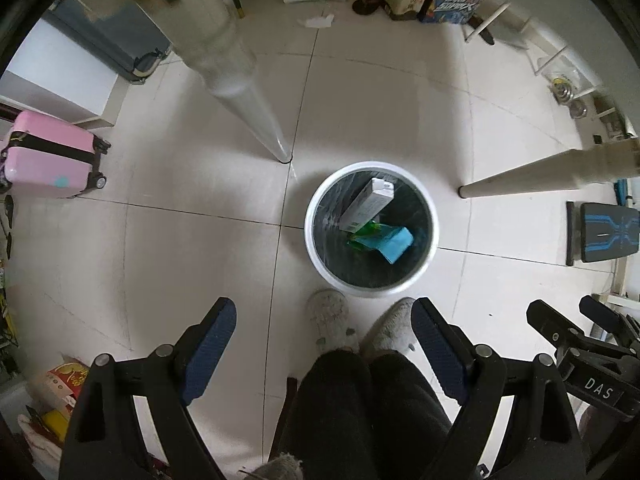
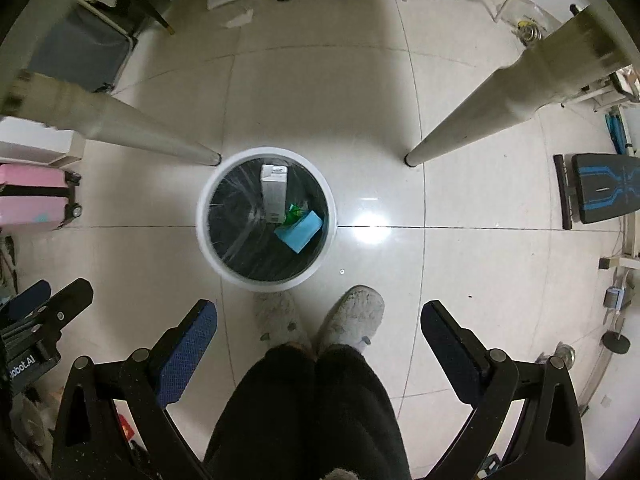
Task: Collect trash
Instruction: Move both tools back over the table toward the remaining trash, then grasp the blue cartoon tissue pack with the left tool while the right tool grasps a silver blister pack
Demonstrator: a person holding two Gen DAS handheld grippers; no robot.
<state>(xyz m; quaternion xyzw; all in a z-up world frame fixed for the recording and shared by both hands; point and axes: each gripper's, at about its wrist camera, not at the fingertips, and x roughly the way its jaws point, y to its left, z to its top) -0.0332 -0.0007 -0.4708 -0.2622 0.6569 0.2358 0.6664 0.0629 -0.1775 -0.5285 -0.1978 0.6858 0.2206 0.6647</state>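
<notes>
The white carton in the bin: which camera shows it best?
The right wrist view: the white carton stands near the picture's middle, its printed top plainly facing the camera, leaning in the bin. The left wrist view shows the same carton slanted and further off-centre.

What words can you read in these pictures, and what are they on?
"DAS": on the right gripper, seen from the left wrist.
"obot.AI", its start cut off: on the left gripper, seen from the right wrist.
White carton in the bin: print too small.
Blue box far off: lettering blurred.
</notes>
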